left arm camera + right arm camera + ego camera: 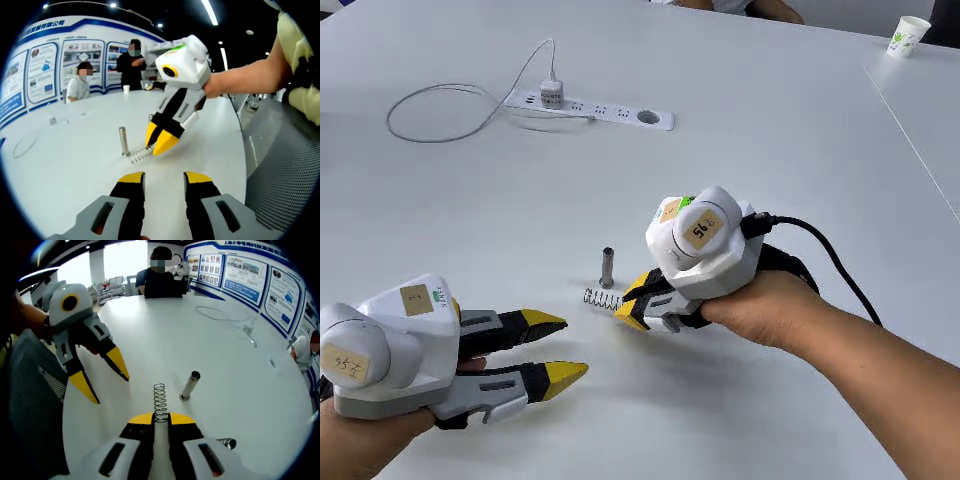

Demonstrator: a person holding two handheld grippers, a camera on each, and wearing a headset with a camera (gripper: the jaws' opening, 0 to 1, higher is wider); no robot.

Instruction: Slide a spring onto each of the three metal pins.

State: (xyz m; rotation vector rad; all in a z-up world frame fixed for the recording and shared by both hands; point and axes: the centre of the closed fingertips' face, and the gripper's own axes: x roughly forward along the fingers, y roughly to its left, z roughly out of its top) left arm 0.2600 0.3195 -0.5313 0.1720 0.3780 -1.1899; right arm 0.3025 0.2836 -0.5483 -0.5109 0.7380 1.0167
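The right gripper (632, 303) grips a spring (602, 298) by one end, with the upright pin (607, 267) just beside at 12 o'clock. The left gripper (560, 345) sits open and empty. Probable next move: tip the spring upright and align it over the pin.

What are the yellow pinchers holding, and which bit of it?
The right gripper pinches the spring by one end. The left gripper is open, holding nothing.

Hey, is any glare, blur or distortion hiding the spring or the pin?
Head view: soft even light, spring and pin sharp. Left gripper view: fisheye curves the table, ceiling lights flare. Right gripper view: backlight whitens the far table, spring crisp.
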